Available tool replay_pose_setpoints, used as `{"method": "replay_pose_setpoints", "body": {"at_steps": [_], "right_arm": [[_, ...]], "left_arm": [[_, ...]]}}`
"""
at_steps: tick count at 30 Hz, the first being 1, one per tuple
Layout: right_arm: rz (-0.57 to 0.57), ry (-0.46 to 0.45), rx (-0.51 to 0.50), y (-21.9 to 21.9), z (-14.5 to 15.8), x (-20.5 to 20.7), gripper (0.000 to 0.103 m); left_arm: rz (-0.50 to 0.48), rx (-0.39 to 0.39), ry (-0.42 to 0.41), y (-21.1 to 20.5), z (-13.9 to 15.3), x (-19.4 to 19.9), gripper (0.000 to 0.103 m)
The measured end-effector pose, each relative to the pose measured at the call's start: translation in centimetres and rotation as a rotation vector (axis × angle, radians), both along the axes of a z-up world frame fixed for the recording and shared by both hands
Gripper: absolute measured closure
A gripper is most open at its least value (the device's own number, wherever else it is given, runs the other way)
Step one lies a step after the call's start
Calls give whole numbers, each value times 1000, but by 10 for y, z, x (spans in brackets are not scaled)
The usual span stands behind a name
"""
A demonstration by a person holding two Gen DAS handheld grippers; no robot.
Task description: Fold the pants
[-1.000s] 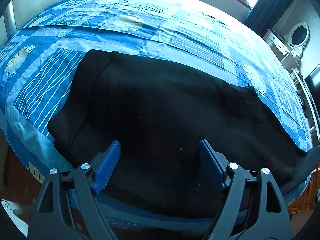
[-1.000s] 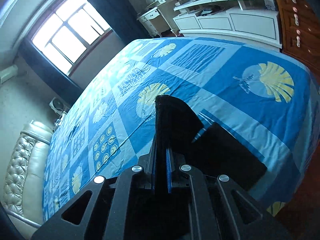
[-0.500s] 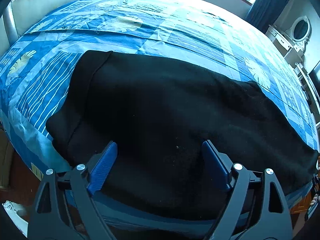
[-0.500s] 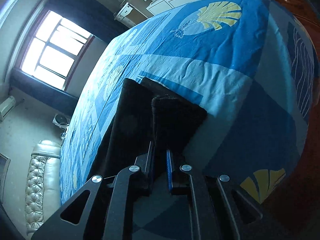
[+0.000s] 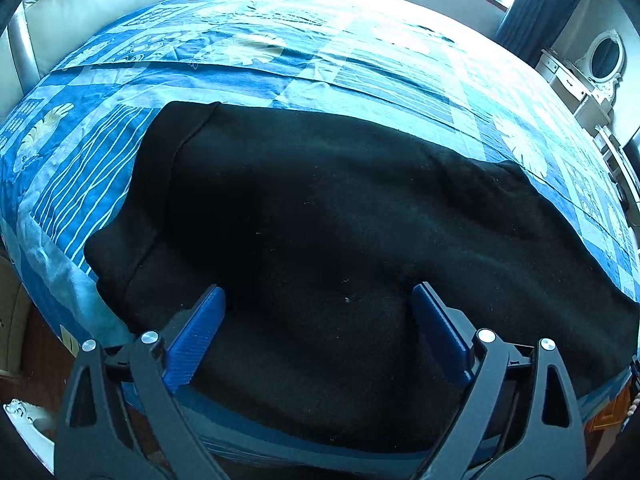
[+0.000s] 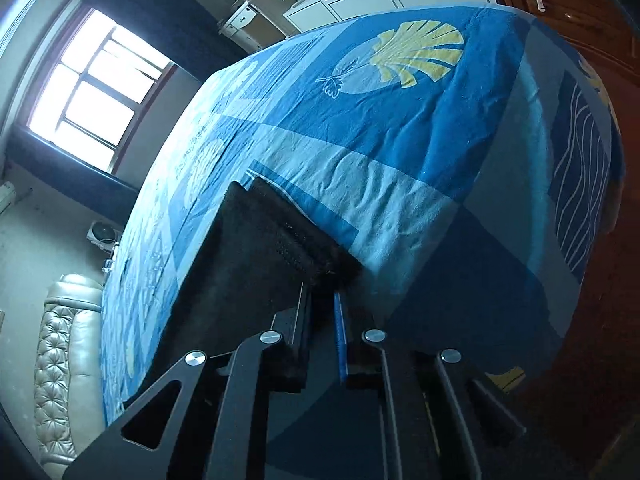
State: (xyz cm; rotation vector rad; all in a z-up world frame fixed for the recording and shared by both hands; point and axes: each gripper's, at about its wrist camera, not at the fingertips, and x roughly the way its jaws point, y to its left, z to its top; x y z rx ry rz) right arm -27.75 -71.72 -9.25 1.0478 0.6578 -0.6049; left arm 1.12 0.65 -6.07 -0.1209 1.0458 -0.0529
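Pants [image 5: 340,240]: black, spread flat on the blue patterned bedspread [image 5: 360,52], reaching the bed's near edge. Left wrist view: waistband end at 10 o'clock, legs running off toward 4 o'clock. Left gripper [image 5: 318,300] spread wide above the cloth, blue pads [image 5: 196,330] apart, nothing between them. Right wrist view alone shows the leg-end: right gripper [image 6: 322,308] nearly closed, pinching the pants' hem corner at the bed edge. Same view: window [image 6: 92,88] at 10 o'clock, tufted headboard [image 6: 56,376] at 8 o'clock.
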Motion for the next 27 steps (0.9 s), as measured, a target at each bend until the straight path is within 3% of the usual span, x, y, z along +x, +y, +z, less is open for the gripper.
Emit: {"method": "replay_pose_setpoints", "body": {"at_steps": [8,12,14,16,21,27], "right_arm": [[-20,-74,76,-7,-6,-19,93],[48,-108,47,-17,19,-24,89],[100,-99,28,-29,29,-20,61],[131,-119,35,-44,29,-13,52],[226,-103,103,-73,9,14,52],[407,-121,228,-61,-10,48,50]], "left_arm": [[-10,13,-4,-2,-1,0,9],[-24,16,-17,-2,1,-1,9],[-31,13,-31,-2,4,-3,9],[-35,4,-49,-2,8,-5,9],[-38,19,-91,-4,18,-11,9],[-21,18,-59,5,15,-11,9]]}}
